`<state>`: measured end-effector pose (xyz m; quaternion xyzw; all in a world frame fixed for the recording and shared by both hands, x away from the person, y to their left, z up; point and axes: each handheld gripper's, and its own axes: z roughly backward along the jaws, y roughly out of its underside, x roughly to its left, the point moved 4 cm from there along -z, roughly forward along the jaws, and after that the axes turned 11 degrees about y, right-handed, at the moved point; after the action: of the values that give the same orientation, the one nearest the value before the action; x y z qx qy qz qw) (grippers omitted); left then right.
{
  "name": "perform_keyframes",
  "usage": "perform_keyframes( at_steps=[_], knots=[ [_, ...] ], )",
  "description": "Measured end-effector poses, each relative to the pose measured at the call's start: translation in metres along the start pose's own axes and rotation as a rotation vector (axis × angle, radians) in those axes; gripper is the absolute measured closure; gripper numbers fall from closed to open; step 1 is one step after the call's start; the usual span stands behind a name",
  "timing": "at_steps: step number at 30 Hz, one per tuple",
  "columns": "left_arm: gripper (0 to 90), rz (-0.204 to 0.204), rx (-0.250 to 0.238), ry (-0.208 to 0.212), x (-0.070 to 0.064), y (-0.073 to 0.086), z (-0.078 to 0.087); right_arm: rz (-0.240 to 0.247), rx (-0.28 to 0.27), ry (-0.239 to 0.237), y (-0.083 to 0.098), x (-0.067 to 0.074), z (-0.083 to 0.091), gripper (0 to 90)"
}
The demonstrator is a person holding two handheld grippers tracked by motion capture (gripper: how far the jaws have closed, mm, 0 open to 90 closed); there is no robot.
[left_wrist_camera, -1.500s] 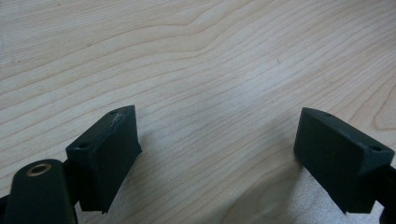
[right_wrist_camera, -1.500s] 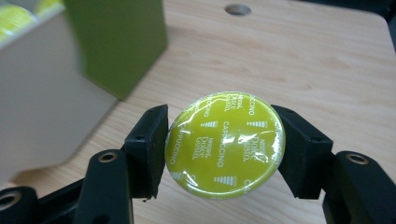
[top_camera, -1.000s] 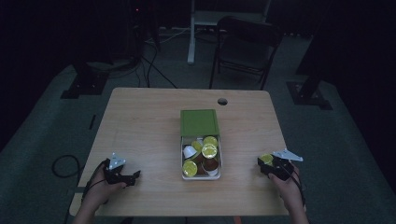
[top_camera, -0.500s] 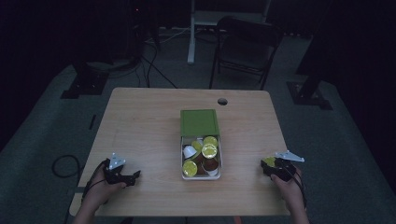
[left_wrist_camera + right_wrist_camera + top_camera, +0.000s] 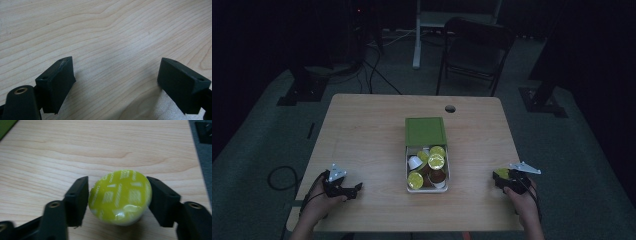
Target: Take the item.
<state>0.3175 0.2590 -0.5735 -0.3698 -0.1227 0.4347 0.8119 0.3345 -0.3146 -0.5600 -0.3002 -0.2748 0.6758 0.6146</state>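
In the high view, a white tray [image 5: 446,176] of pods with its green lid [image 5: 425,131] slid back sits mid-frame on the table [image 5: 362,135], the left gripper [image 5: 356,189] at lower left and the right gripper [image 5: 496,179] at lower right. The left gripper view shows its jaws spread wide over bare wood, grasping nothing. In the right gripper view, at the frame's lower centre, the jaws are clamped on a yellow-green pod [image 5: 120,196].

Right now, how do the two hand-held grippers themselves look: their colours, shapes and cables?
Both are black. The left hand-held gripper and the right hand-held gripper each carry a grey three-cornered plate on top, and a dark cable trails back from each. Close up, the jaws are blocky black pads with small screw holes; a brass-coloured ring sits at the pivot.
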Motion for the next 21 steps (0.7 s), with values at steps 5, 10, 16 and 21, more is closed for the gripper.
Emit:
perform_keyframes(
  at_steps=[5, 10, 16, 21],
  knots=[
    [14.4, 0.0, 0.0, 0.0, 0.0, 0.0, 0.0, -0.004, -0.013, -0.018, -0.004, 0.002, 0.004, 27.2],
    [14.4, 0.0, 0.0, 0.0, 0.0, 0.0, 0.0, 0.002, -0.041, -0.024, -0.013, 0.003, 0.012, 22.4],
    [14.4, 0.0, 0.0, 0.0, 0.0, 0.0, 0.0, 0.005, -0.08, -0.034, -0.023, 0.004, 0.019, 19.7],
    [14.4, 0.0, -0.001, 0.0, 0.0, 0.0, 0.0, 0.033, -0.099, -0.059, -0.029, 0.01, 0.023, 17.4]
  ],
)
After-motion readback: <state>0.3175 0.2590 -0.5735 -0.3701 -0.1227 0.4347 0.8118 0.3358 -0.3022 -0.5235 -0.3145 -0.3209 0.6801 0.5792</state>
